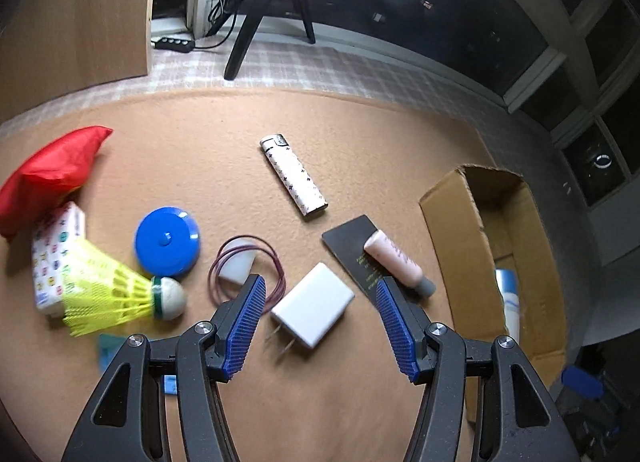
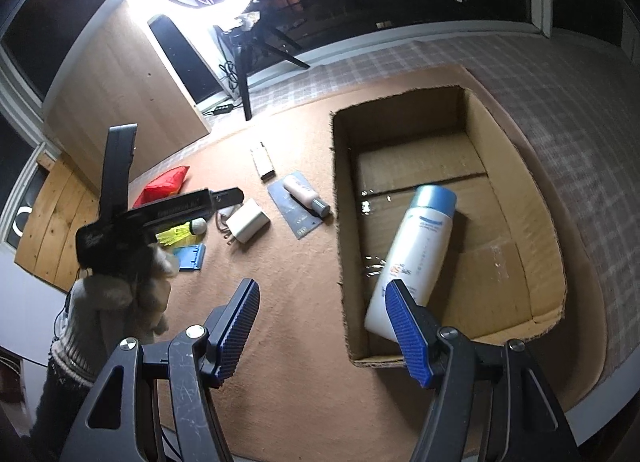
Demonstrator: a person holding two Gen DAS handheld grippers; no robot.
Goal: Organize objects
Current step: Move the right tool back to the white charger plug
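My left gripper (image 1: pixel 320 286) is open and empty, its jaws on either side of a white charger plug (image 1: pixel 313 304) lying on the tan mat. A pink tube (image 1: pixel 398 262) rests on a black card (image 1: pixel 356 252). A patterned lighter (image 1: pixel 293 175) lies farther off. My right gripper (image 2: pixel 320 290) is open and empty above the mat beside the cardboard box (image 2: pixel 516 198), which holds a white bottle with a blue cap (image 2: pixel 416 254). The left gripper (image 2: pixel 224 198) also shows in the right wrist view, over the charger (image 2: pixel 248 225).
On the left lie a blue round case (image 1: pixel 166 242), a yellow shuttlecock (image 1: pixel 120 294), a patterned tissue pack (image 1: pixel 56 250), a red bag (image 1: pixel 48 174), a purple hair tie (image 1: pixel 248 274) and a blue clip (image 2: pixel 192 256). A tripod (image 1: pixel 272 2) and a wooden panel (image 1: pixel 76 22) stand behind.
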